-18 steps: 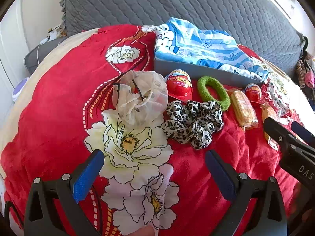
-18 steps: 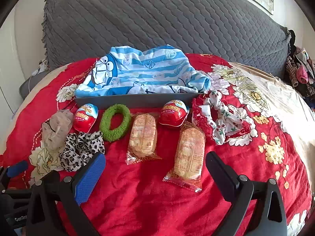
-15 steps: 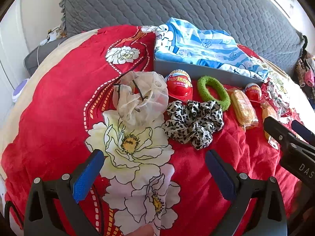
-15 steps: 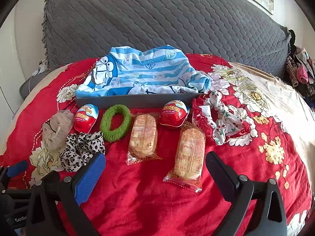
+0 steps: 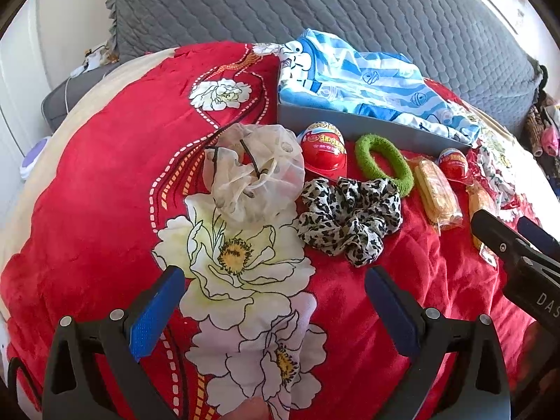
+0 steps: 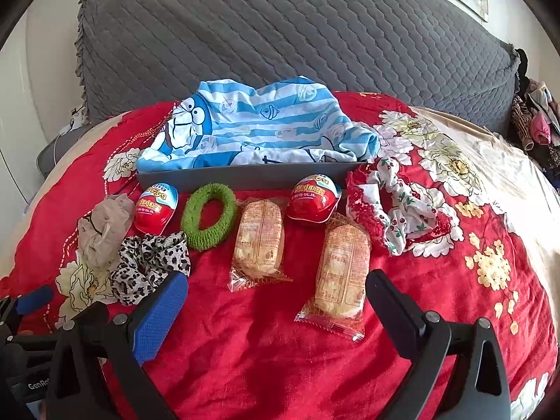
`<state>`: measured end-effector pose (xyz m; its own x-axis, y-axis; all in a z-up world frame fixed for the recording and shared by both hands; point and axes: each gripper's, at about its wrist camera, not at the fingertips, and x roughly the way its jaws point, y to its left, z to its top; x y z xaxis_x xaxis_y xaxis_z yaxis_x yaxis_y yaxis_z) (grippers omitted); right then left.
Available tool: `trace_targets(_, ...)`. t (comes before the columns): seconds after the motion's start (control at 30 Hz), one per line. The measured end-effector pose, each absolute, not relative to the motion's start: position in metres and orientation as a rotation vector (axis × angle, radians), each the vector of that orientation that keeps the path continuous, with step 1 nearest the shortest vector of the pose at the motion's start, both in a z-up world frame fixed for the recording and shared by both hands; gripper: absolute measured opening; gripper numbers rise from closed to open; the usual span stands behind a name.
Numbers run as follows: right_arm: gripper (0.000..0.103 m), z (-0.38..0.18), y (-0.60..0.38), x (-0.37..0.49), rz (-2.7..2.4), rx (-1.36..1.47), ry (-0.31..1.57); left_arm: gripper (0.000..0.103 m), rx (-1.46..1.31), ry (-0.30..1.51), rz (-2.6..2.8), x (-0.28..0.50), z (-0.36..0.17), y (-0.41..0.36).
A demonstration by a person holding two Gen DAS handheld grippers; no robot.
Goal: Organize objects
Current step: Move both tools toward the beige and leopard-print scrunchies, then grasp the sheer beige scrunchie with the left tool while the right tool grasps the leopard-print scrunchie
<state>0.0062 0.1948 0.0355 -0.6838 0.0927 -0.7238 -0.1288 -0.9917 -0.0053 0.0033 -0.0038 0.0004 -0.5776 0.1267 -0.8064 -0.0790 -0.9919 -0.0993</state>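
The things to be sorted are laid in a loose row on the red flowered bedspread [image 6: 273, 367], in front of a grey tray [image 6: 252, 176] that is already filled by a blue striped garment [image 6: 259, 129]. From the right wrist view, the row holds a beige mesh scrunchie [image 6: 101, 234], a leopard scrunchie [image 6: 150, 266], a red toy egg [image 6: 155, 208], a green hair ring [image 6: 209, 221], two wrapped snack cakes [image 6: 258, 241] [image 6: 341, 273], a second red egg [image 6: 312, 201] and a red-and-white scrunchie [image 6: 395, 210].

The right tool [image 6: 276, 301] is held released, jaws wide and empty, just short of the nearer cake. The left tool [image 5: 273, 297] is likewise released and empty, over the white flower print, near the leopard scrunchie [image 5: 346, 217].

Several risks can be judged from here. The beige and leopard scrunchies are touching, so both could be dragged together by one grasp. The crinkly wrappers could slip, or the cakes be crushed if clenched hard. The rounded eggs could be squeezed out of the jaws and rolled across the soft bedding. Room in the tray appears scarce, so items could slide off the garment. The two tools are close, and a collision is possible.
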Motion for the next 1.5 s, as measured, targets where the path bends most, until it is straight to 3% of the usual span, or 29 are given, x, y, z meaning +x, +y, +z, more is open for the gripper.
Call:
trace_targets(1.13, 0.102, 0.027, 0.171, -0.014, 2.852, -1.25, -0.02, 0.102, -1.335, -0.032, 2.683, -0.035, 0.007, -0.021)
trace_targets(1.5, 0.102, 0.018, 0.131, -0.012, 2.958, -1.302, -0.182, 0.102, -1.322, -0.004, 2.663, -0.071, 0.014, -0.028)
